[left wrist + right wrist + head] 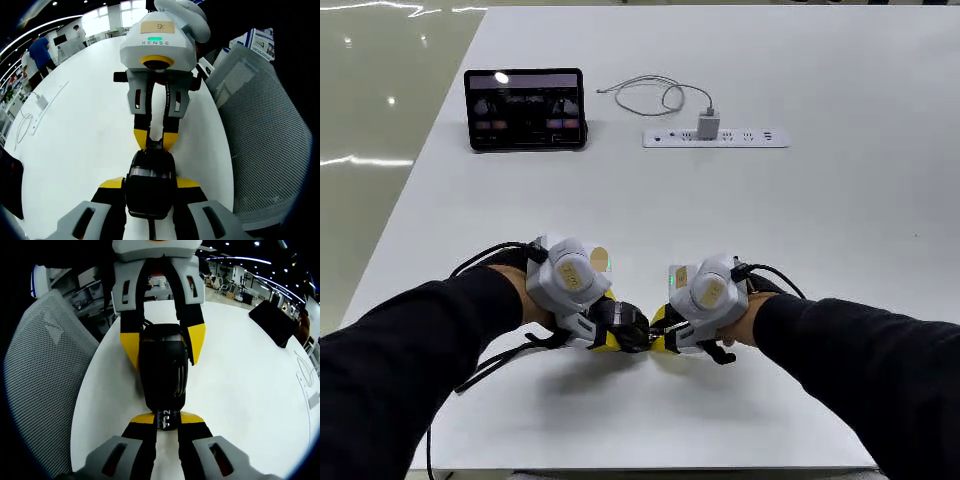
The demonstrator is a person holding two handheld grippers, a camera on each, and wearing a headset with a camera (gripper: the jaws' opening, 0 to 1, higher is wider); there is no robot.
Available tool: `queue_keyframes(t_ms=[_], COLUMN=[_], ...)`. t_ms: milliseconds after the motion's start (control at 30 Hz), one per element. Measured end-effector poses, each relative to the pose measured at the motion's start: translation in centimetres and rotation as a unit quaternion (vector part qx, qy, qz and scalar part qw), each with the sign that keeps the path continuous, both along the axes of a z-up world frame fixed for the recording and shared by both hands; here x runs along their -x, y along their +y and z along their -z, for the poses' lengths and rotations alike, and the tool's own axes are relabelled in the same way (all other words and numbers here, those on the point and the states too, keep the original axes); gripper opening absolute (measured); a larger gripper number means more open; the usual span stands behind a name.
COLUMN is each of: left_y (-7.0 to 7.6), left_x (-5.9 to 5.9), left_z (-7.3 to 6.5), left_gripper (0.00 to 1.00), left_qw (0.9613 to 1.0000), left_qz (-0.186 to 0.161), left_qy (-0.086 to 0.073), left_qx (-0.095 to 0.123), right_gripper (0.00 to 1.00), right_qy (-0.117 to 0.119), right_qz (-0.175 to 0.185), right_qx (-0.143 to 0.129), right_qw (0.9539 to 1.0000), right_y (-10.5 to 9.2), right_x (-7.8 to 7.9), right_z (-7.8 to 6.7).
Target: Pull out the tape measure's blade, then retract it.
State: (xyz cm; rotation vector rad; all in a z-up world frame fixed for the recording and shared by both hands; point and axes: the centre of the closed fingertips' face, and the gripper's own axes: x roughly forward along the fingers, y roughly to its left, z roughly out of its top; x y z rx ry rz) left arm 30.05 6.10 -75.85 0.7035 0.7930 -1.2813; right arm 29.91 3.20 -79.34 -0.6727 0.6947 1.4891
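A black tape measure case (pixel 150 190) sits between the yellow-tipped jaws of my left gripper (pixel 150 182), which is shut on it just above the white table. In the right gripper view the same case (pixel 162 365) lies straight ahead, clamped by the left gripper's fingers (pixel 129 347). My right gripper (pixel 166 419) is shut on the short stub of blade (pixel 166 420), whose printed marks show between its pads. In the head view the left gripper (pixel 615 335) and the right gripper (pixel 660 335) meet tip to tip near the table's front edge, with the case (pixel 625 325) between them.
A dark tablet (pixel 525 108) stands at the back left. A white power strip (pixel 715 137) with a charger and looped cable (pixel 655 95) lies behind the middle. A grey mesh chair (pixel 260 135) sits just off the table's near edge.
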Motion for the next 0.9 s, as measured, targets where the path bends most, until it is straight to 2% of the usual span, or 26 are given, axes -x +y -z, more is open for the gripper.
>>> queue_keyframes(t_ms=[200,900], left_y=[0.1,0.0], left_x=[0.0,-0.1], left_z=[0.0,0.0], left_gripper=[0.31,0.31], left_qw=[1.0000,1.0000], left_qz=[-0.006,-0.004], left_qy=[0.000,-0.003], left_qx=[0.002,-0.001], right_gripper=[0.09,0.09], right_qy=[-0.004,0.001], right_qz=[-0.005,0.015], right_qx=[-0.001,0.004], right_qw=[1.0000,0.9999], right_y=[-0.2,-2.6], right_x=[0.3,0.2], right_z=[0.0,0.1])
